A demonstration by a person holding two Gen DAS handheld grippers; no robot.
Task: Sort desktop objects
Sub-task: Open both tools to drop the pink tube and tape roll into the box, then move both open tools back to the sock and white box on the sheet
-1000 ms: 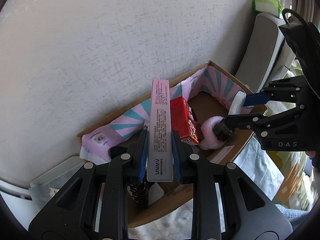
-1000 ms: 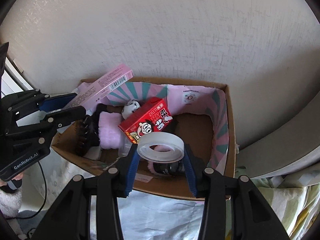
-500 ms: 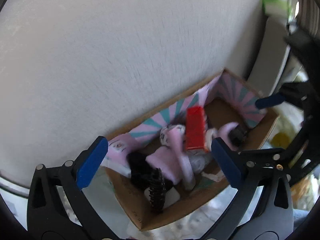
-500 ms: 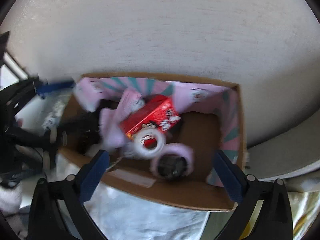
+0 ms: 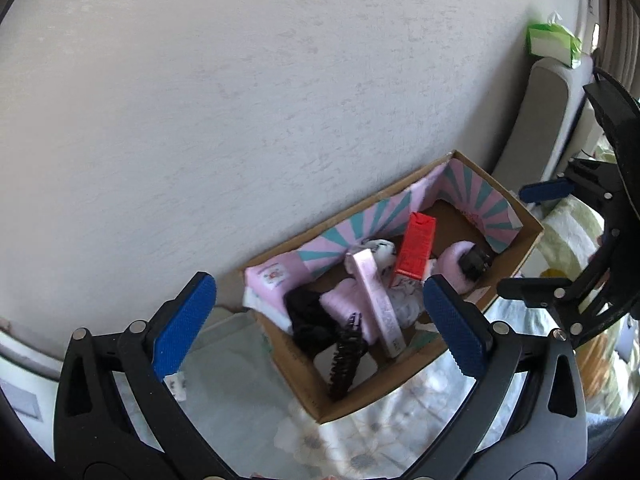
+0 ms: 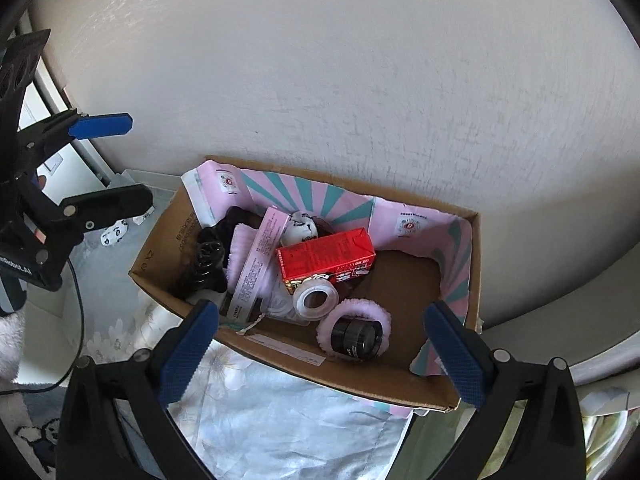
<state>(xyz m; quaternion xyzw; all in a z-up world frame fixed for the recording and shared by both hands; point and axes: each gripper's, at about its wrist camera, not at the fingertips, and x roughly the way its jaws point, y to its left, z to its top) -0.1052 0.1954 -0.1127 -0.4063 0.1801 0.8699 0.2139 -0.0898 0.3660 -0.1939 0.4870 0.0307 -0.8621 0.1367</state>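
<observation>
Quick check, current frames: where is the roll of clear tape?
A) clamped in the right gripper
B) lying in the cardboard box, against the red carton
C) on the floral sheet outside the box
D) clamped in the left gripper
B: the tape roll lies inside the cardboard box right below the red carton, while the right gripper and the left gripper both stand wide open and empty.

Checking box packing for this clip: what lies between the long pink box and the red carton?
In the right wrist view, a small white plush toy sits between the upper ends of the long pink box and red carton; lower down, they nearly touch.
</observation>
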